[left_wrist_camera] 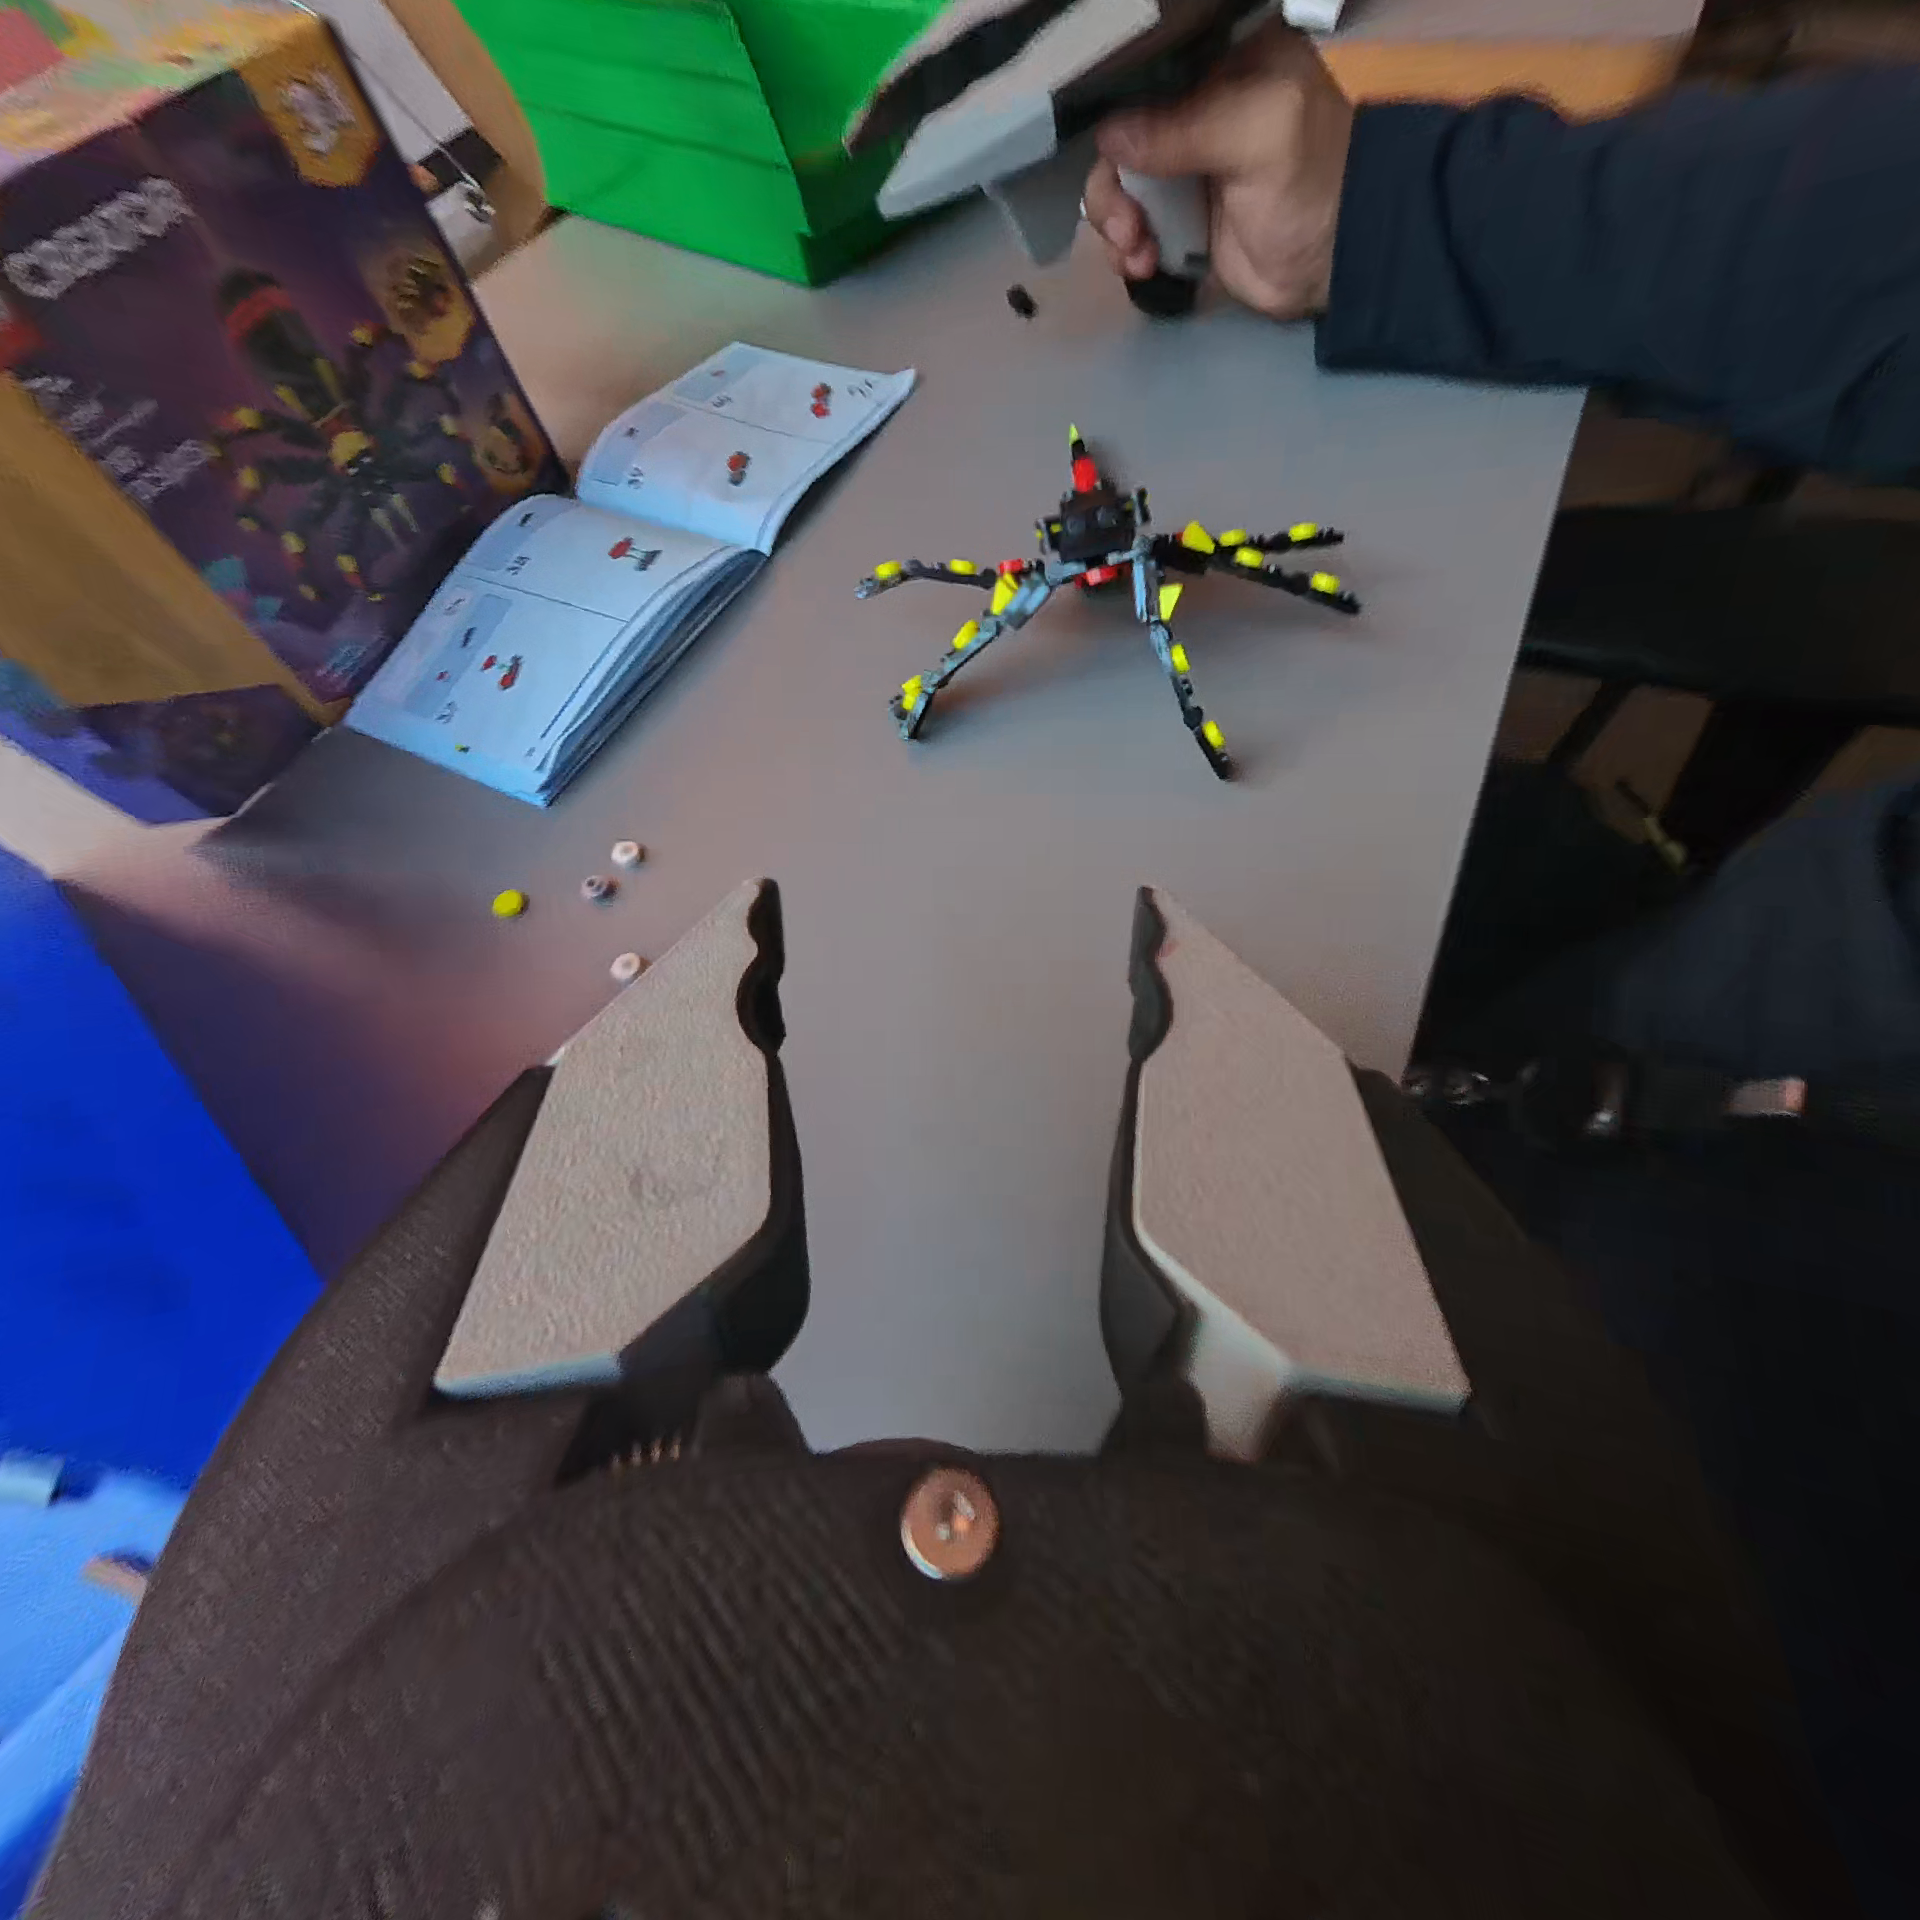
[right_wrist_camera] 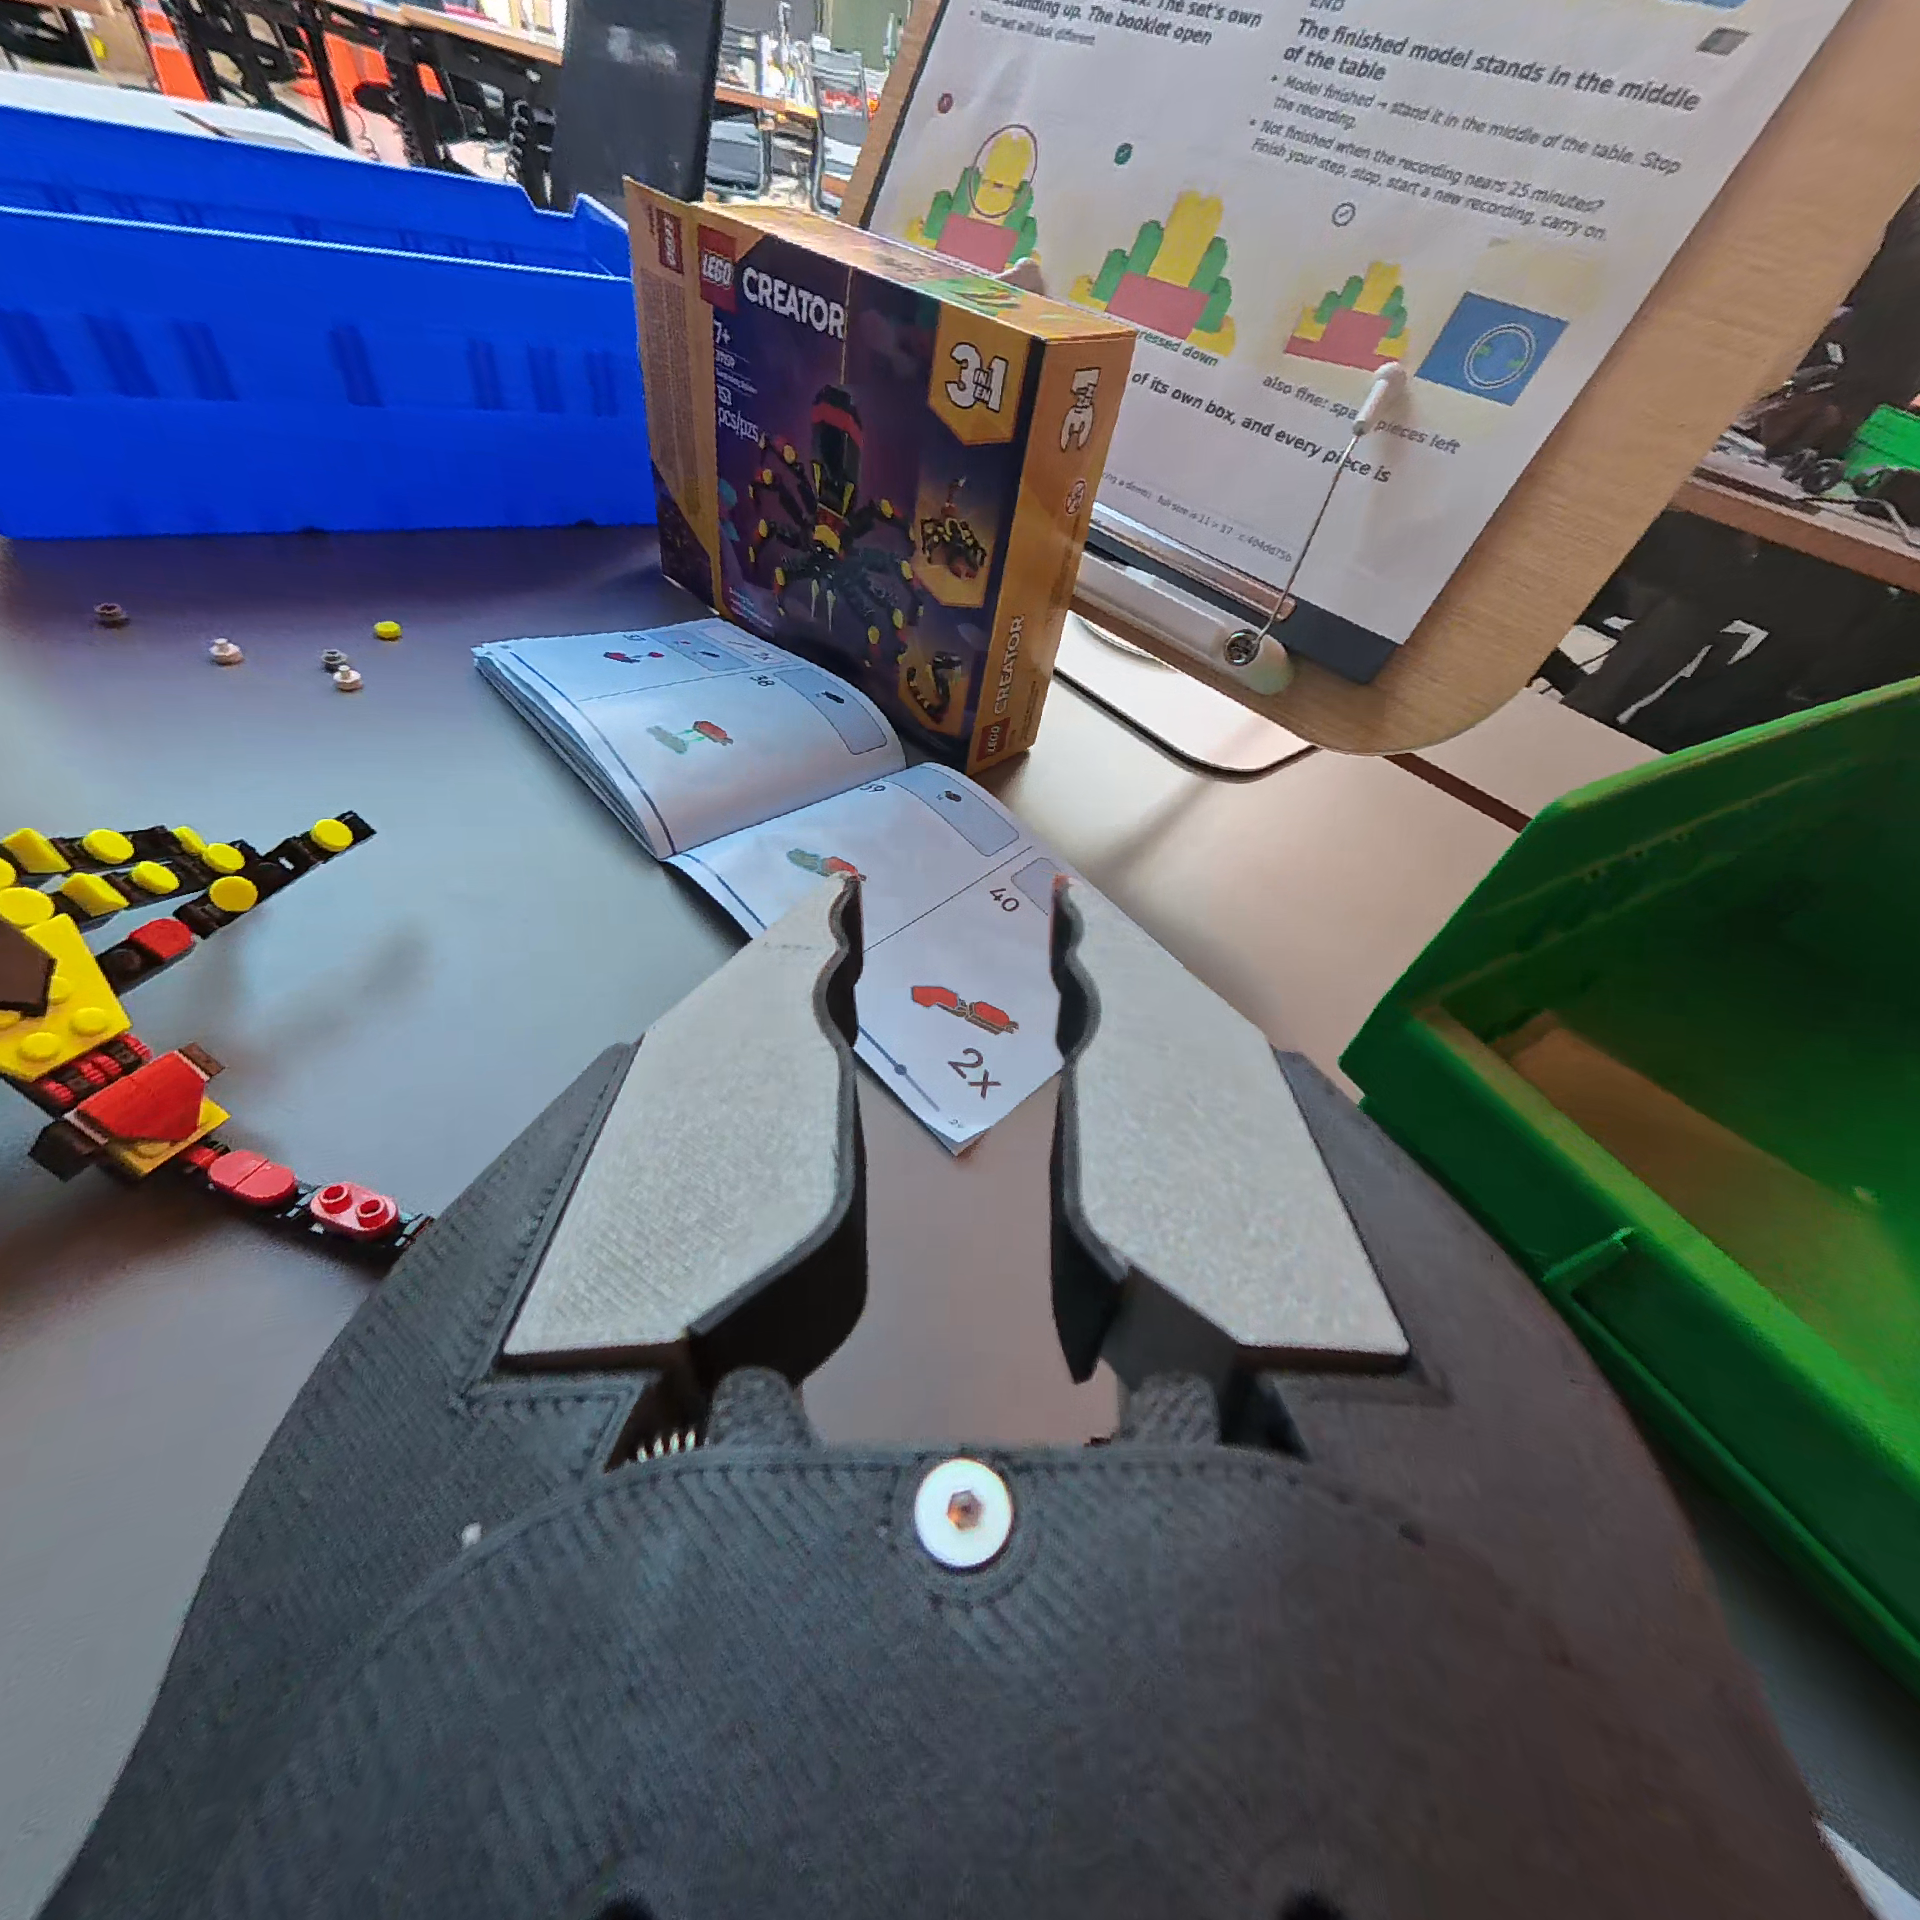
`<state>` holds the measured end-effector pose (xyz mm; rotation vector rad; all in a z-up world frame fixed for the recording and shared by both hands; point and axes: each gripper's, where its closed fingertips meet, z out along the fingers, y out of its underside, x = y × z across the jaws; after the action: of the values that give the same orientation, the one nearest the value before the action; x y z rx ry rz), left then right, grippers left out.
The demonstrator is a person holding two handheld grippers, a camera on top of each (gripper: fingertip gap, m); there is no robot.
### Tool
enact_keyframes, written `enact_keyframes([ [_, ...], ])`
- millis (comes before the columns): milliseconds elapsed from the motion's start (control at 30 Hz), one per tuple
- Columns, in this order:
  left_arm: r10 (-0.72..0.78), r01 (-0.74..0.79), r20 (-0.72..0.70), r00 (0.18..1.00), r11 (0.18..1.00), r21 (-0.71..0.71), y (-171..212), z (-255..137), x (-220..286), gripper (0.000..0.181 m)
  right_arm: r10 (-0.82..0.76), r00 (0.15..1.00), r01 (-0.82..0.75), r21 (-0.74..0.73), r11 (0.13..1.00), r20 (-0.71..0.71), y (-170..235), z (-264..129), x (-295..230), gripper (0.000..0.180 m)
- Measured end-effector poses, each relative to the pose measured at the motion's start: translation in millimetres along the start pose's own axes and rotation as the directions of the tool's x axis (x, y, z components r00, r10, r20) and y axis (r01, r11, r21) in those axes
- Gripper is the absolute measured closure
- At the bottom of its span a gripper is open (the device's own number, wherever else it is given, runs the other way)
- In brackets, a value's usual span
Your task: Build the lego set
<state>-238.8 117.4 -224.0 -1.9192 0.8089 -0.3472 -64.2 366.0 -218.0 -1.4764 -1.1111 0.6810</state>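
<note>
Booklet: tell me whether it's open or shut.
Open. The booklet lies flat on the table beside the box, its pages spread either side of the spine, with printed build steps facing up in both views.

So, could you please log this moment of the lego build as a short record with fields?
model: spider model standing on the grey table, legs spread, no gripper touching it
booklet: instruction booklet lying open beside the set box
loose parts: small round pieces on the table, near the left gripper
left gripper: left gripper open, empty, above the table
right gripper: right gripper open, empty, over a corner of the booklet
bins: green bin, blue bin
</note>
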Motion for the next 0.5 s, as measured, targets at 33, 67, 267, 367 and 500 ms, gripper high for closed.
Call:
enact_keyframes([
  [33,-0.038,0.038,0.002,0.999,0.999,0.039,-1,-13,-5,0.115,0.004,1.0,-0.004,-0.001,1.0,0.0,0,0,0,0.146],
  [67,-0.072,0.072,-0.001,0.997,0.995,0.071,-1,-24,-9,0.114,0.007,1.0,-0.007,-0.002,1.0,0.0,0,0,1,0.145],
  [267,-0.059,0.056,0.034,0.998,0.996,0.074,33,-60,-41,0.106,0.002,1.0,-0.002,-0.033,0.999,0.005,4,4,-1,0.14],
  [367,0.017,-0.017,-0.005,1.0,0.996,0.083,39,-77,-43,0.108,0.01,1.0,-0.009,-0.048,0.999,0.012,6,5,-1,0.135],
  [500,-0.003,0.013,0.198,0.98,0.999,-0.053,64,-117,-117,0.112,0.035,0.999,-0.035,-0.064,0.997,0.004,9,7,3,0.13],
])
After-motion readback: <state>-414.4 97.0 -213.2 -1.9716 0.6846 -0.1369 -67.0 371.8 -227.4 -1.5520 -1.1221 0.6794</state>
